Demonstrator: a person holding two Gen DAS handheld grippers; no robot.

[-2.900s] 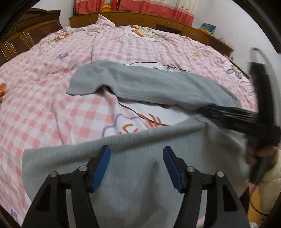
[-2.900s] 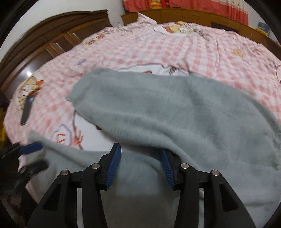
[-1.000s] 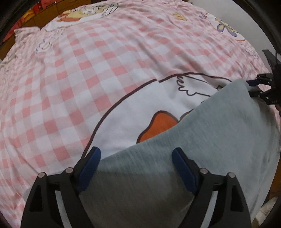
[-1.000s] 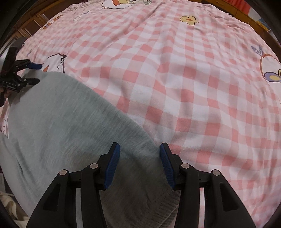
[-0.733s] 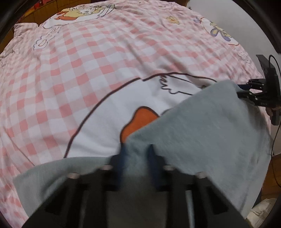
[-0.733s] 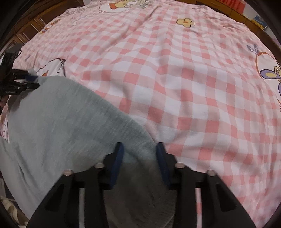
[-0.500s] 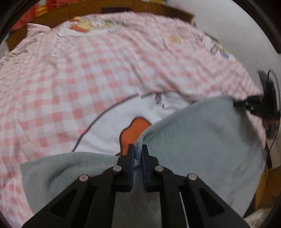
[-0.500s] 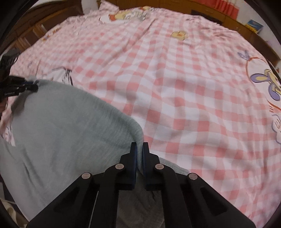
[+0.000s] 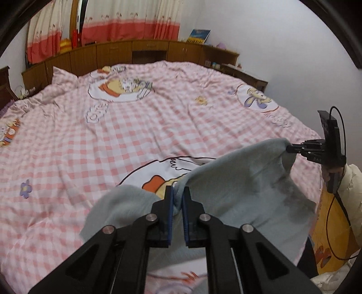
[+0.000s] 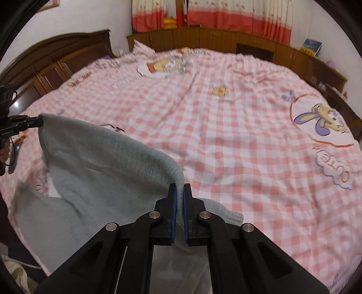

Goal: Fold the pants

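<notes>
Left gripper (image 9: 177, 199): the jaws were closed on a fold of the pants (image 9: 248, 185), with grey cloth pinched between the blue pads (image 9: 168, 214).
Right gripper (image 10: 180, 196): the jaws were clamped on another edge of the pants (image 10: 101, 162), the cloth being squeezed between its pads (image 10: 173, 208).
Pants: grey and fleecy, they were held up off the bed (image 9: 113, 135) near its front edge, stretched between the two grippers; the slack was draped down onto the cover and over the front edge.
Cross views: the right gripper (image 9: 291, 148) was seen at the right of the left wrist view, the left gripper (image 10: 37, 122) at the left of the right wrist view, each at one end of the lifted edge.
Bed: it was covered by a pink checked sheet with cartoon prints.
Cabinets (image 9: 117, 52): low wooden ones were ranged along the far edge of the bed.
Curtains (image 10: 226, 15): red and cream, they were hung above the cabinets.
</notes>
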